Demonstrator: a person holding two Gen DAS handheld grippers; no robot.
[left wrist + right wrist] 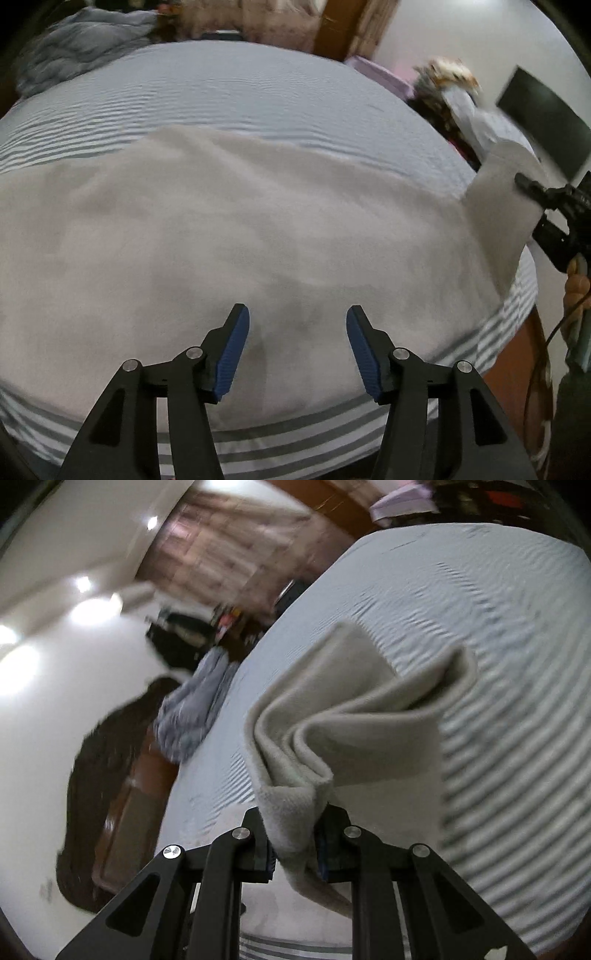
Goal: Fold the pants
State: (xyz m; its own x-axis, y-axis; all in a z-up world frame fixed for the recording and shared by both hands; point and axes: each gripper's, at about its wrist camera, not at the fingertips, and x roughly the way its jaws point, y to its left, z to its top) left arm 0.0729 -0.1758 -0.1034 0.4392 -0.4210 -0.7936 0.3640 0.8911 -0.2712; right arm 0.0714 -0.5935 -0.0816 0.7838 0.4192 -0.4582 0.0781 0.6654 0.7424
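Light grey pants [229, 236] lie spread over the striped bed [258, 96]. My left gripper [297, 350] is open with blue pads, hovering over the near edge of the pants, holding nothing. My right gripper [295, 843] is shut on an end of the pants [332, 734] and lifts it off the bed, the cloth bunched and folded above the jaws. In the left wrist view the right gripper [524, 181] shows at the right edge, pinching the raised end of the pants.
A grey-blue blanket [85, 40] lies heaped at the far left corner of the bed. A cluttered pile [447, 85] and a dark screen [546, 122] stand past the bed's right side. A wooden bed frame [136, 775] runs along the edge.
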